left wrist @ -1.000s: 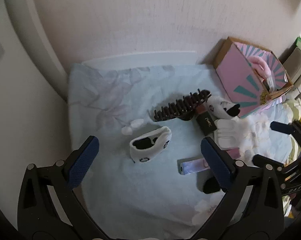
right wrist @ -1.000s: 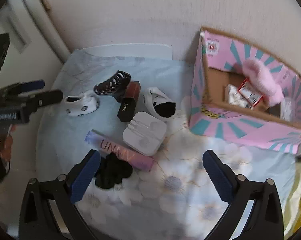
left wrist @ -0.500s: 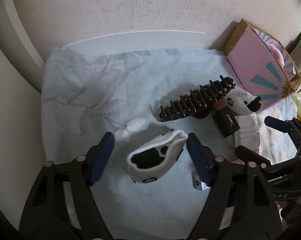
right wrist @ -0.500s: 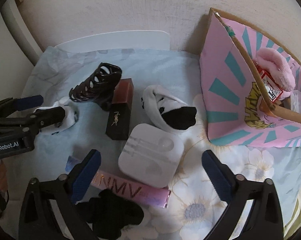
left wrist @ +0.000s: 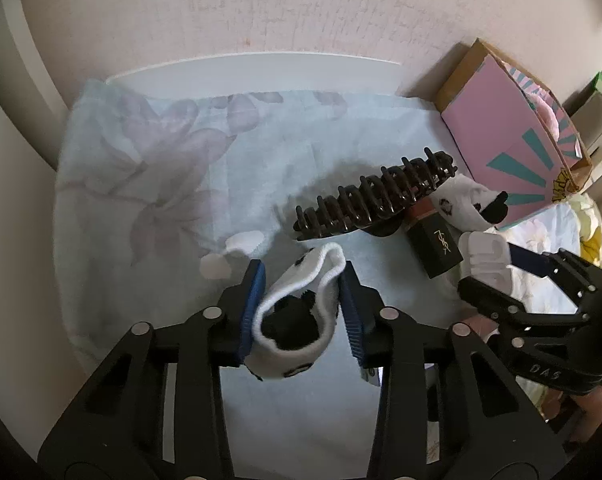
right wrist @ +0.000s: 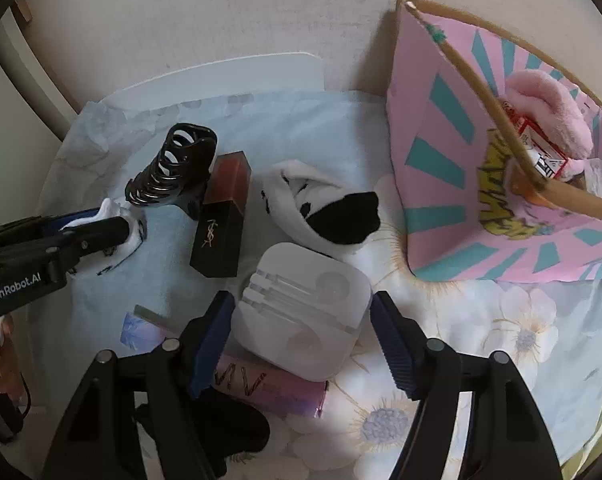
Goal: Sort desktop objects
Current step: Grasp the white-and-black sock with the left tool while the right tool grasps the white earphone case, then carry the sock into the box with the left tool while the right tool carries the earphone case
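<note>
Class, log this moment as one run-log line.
left gripper: closing on sock | right gripper: closing around white case, right pad apart | pink box: untouched

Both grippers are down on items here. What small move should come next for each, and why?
Probably finish closing, then lift. The left gripper has been closing and its pads already squeeze the white sock. The right gripper has been closing around the white case, with a gap beside one pad.
</note>
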A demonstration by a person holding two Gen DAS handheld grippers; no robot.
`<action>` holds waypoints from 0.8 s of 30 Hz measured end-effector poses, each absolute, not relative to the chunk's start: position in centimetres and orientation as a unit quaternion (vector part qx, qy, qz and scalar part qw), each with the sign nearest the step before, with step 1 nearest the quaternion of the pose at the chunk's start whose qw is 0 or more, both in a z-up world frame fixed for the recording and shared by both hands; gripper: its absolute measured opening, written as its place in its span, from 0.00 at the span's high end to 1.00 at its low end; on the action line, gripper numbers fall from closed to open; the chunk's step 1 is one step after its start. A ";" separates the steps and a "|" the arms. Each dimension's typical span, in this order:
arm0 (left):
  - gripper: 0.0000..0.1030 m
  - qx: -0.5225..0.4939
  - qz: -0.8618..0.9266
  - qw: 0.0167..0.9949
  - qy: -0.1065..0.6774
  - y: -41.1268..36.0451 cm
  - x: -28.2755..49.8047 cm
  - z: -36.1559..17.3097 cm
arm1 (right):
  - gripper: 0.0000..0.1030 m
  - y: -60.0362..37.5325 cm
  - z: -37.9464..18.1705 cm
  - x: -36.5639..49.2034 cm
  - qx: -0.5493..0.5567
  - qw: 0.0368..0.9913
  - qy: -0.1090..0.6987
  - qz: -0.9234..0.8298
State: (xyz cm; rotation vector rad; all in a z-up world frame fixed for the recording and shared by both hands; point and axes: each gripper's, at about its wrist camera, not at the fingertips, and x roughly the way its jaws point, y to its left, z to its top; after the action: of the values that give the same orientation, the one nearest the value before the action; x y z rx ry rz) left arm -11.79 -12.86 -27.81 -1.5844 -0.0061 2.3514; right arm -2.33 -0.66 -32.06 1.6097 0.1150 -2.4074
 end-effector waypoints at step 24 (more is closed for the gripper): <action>0.70 -0.516 0.846 0.133 -0.015 -12.1 -9.1 -18.3 | 0.36 1.3 -23.7 -0.7 0.512 0.180 0.046 -0.838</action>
State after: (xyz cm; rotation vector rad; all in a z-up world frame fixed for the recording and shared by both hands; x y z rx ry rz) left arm -9.11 -12.06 -18.35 -1.4977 -0.0430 2.4543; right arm -0.66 1.32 -23.72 1.4474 0.1301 -2.3687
